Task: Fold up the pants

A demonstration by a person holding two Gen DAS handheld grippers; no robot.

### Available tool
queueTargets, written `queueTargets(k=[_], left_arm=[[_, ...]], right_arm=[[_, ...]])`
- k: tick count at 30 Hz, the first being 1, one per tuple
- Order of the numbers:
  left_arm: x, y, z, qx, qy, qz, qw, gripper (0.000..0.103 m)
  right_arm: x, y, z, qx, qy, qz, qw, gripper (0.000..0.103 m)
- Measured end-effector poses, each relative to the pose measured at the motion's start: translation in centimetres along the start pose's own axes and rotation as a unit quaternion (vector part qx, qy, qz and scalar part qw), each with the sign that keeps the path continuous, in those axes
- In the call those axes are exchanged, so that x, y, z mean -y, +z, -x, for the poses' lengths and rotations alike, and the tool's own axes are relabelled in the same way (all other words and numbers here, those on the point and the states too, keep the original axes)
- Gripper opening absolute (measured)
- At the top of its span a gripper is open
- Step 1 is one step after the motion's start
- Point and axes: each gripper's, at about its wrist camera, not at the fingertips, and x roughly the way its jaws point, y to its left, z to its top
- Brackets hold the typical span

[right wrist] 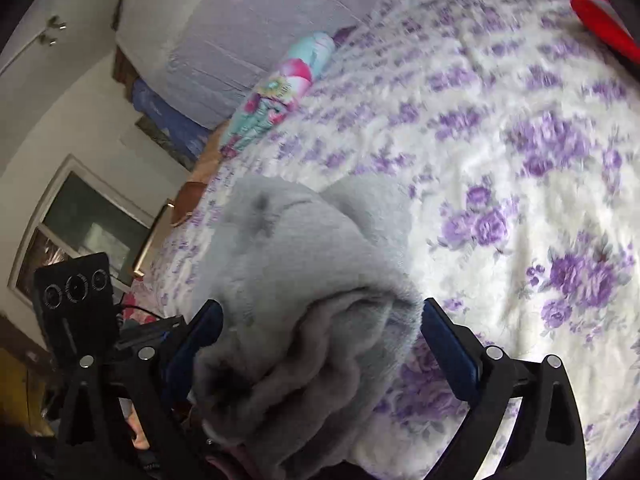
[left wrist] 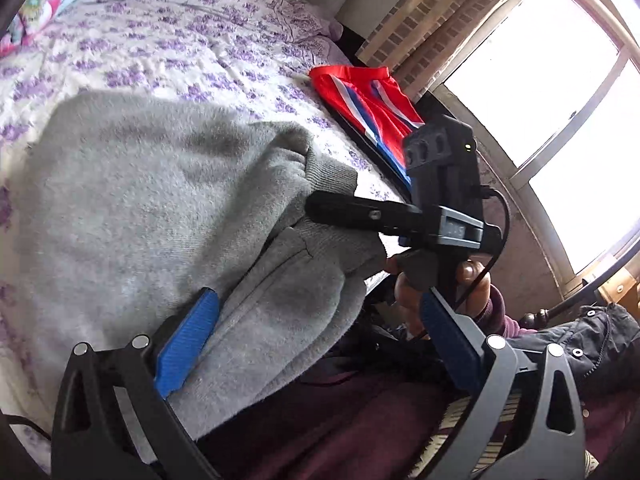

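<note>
Grey fleece pants [left wrist: 152,200] lie bunched on the floral bedspread [left wrist: 180,40], their ribbed waistband toward the bed edge. My left gripper [left wrist: 320,320] stands wide open over the near fold; its left blue pad [left wrist: 188,340] rests against the cloth and the right pad [left wrist: 444,340] is off it. Of my right gripper I see one black finger [left wrist: 352,206] lying on the waistband. In the right wrist view that gripper [right wrist: 320,320] is open, with a loose hump of the pants [right wrist: 304,280] between its blue pads.
A folded red garment with white and blue stripes [left wrist: 360,100] lies at the bed's far edge by the window. A colourful rolled cloth [right wrist: 280,84] sits near the headboard. A person's hand [left wrist: 440,280] and a dark jacket [left wrist: 592,340] are at the lower right.
</note>
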Motion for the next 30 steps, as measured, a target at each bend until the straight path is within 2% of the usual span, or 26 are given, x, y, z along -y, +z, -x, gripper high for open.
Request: queueTargets(k=[2, 4, 7, 9, 11, 12, 13, 14, 17, 19, 20, 22, 23, 26, 30], left_arm=[[0.8, -0.1, 3.5, 0.041, 0.027, -0.031, 0.9983, 0.098], [0.2, -0.6, 6.5, 0.077, 0.072, -0.042, 0.9935, 0.098], [-4.8, -0.8, 8.0, 0.092, 0.121, 0.012, 0.9883, 0.098], [-9.5, -1.1, 7.3, 0.080, 0.123, 0.066, 0.9870, 0.098], [-13.8, -1.1, 5.6, 0.070, 0.109, 0.124, 0.9838, 0.098], [-15.4, -1.2, 4.7, 0.066, 0.086, 0.155, 0.9820, 0.098], [-16.1, -1.1, 4.0, 0.060, 0.057, 0.165, 0.9829, 0.098], [-16.2, -0.7, 2.9, 0.053, 0.027, 0.161, 0.9851, 0.098], [-14.5, 0.8, 0.1, 0.031, -0.003, 0.118, 0.9925, 0.098], [-13.5, 1.2, -1.5, 0.016, 0.010, 0.109, 0.9938, 0.098], [-13.2, 1.3, -1.8, 0.014, 0.011, 0.112, 0.9936, 0.098], [-12.6, 1.5, -1.2, 0.028, -0.009, 0.113, 0.9932, 0.097], [-12.1, 1.5, -0.6, 0.036, -0.023, 0.110, 0.9930, 0.097], [-9.5, 2.1, 1.1, 0.052, -0.024, 0.084, 0.9948, 0.097], [-6.8, 3.8, 2.4, 0.079, -0.015, 0.055, 0.9952, 0.097]], right_arm=[[-0.4, 0.0, 2.1, 0.017, 0.030, -0.001, 0.999, 0.099], [0.5, -0.1, 2.9, 0.010, 0.062, -0.030, 0.998, 0.099], [2.4, -1.0, 1.6, -0.029, 0.092, -0.077, 0.992, 0.099], [2.8, -1.6, 0.2, -0.047, 0.100, -0.091, 0.990, 0.100], [2.4, -1.7, -1.3, -0.065, 0.107, -0.077, 0.989, 0.100], [2.0, -1.7, -1.8, -0.067, 0.101, -0.069, 0.990, 0.100], [1.6, -1.5, -2.5, -0.072, 0.090, -0.064, 0.991, 0.100], [1.3, -1.2, -3.2, -0.076, 0.085, -0.063, 0.992, 0.100], [0.5, -0.4, -5.0, -0.088, 0.073, -0.064, 0.991, 0.100], [-0.1, 0.0, -5.3, -0.087, 0.069, -0.062, 0.992, 0.097], [-0.6, 0.1, -5.4, -0.085, 0.059, -0.051, 0.993, 0.091], [-1.8, -0.1, -4.4, -0.068, 0.036, -0.014, 0.997, 0.071], [-2.7, -0.2, -3.7, -0.058, 0.038, 0.009, 0.998, 0.069], [-4.9, -0.3, -1.5, -0.029, 0.040, 0.061, 0.997, 0.067], [-5.0, 1.5, 0.3, -0.010, 0.052, 0.063, 0.997, 0.067]])
